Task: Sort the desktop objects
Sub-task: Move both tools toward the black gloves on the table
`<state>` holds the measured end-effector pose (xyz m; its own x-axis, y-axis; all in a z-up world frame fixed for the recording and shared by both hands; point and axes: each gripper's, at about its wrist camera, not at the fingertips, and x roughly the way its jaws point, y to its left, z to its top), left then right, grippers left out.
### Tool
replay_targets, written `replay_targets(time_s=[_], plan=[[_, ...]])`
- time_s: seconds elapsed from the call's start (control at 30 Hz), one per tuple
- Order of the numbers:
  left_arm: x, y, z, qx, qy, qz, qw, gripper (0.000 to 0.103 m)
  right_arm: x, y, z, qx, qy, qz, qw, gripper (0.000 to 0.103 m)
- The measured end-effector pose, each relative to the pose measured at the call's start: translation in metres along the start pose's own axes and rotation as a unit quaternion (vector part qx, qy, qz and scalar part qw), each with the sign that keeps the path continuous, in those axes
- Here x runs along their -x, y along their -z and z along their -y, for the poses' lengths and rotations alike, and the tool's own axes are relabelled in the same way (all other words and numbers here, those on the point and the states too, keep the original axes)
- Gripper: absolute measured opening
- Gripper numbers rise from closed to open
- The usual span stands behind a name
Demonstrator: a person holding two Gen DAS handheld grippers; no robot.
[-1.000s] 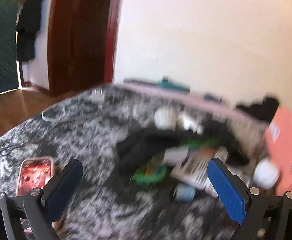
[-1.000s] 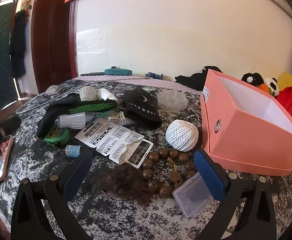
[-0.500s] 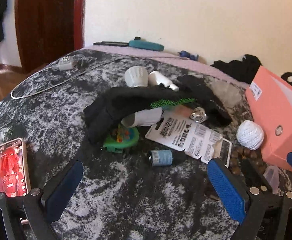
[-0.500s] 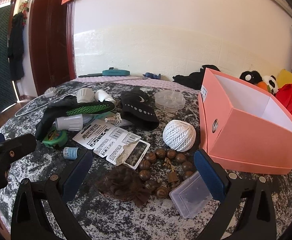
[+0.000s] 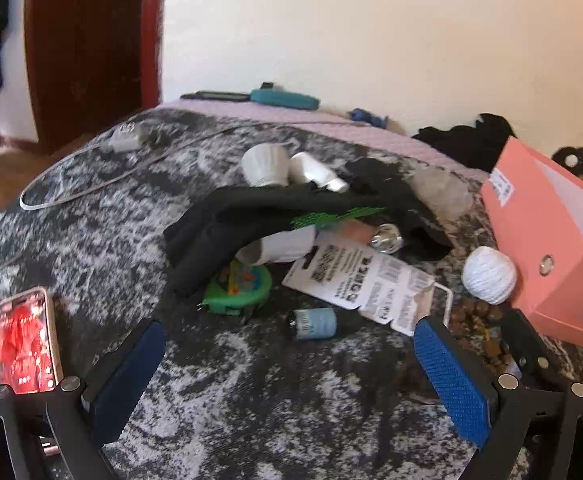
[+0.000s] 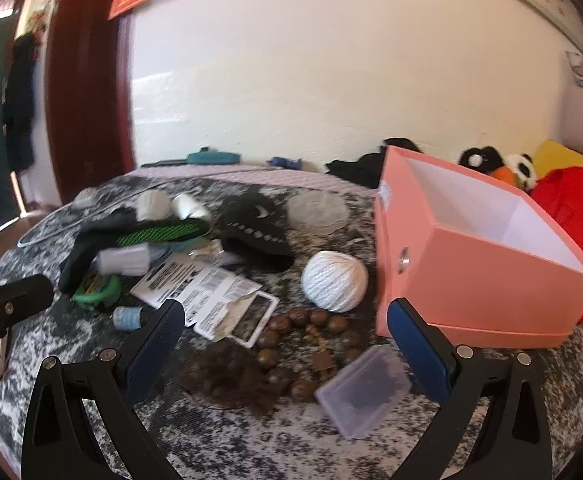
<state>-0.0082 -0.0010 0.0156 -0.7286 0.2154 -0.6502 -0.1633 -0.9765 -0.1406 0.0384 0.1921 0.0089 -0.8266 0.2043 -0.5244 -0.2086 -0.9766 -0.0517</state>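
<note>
Both grippers empty, jaws wide: left gripper [image 5: 287, 356], right gripper [image 6: 285, 330]. Clutter sits mid-worktop [image 6: 291, 440], open pink box [image 6: 479, 276] at 3 o'clock of it.

Handling guesses:
- Twine ball [image 6: 334, 286]: light, squashy, ribbed; pinch across the middle, just beside the box.
- Wooden bead bracelet [image 6: 303, 344]: hard, round beads, likely to roll; take the strand, not one bead.
- Clear plastic case [image 6: 362, 392], 5 o'clock of the beads: stiff, slick; grip the long edges.
- Blister card [image 6: 207, 296]: thin, flat, hard to lift off the worktop.
- Black glove [image 5: 227, 228]: soft, limp, draped over other items.
</note>
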Motion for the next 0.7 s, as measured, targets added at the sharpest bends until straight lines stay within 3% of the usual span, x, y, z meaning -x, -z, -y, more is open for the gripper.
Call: replay_targets(time_s=[0.17,0.33,0.7], plan=[[0.008,-0.002,0.014,-0.007,0.017,0.0,0.9998,0.102,0.009,-0.008,0.016,-0.031,0.008,-0.015,0.999,0.103],[0.024,-0.003,0.032,-0.009,0.029,0.003,0.9995,0.102,0.042,-0.016,0.03,-0.032,0.018,0.003,0.999,0.103],[0.072,0.01,0.103,-0.049,0.074,0.021,0.9958,0.102,0.104,-0.015,0.098,-0.085,0.059,0.011,0.995,0.103]])
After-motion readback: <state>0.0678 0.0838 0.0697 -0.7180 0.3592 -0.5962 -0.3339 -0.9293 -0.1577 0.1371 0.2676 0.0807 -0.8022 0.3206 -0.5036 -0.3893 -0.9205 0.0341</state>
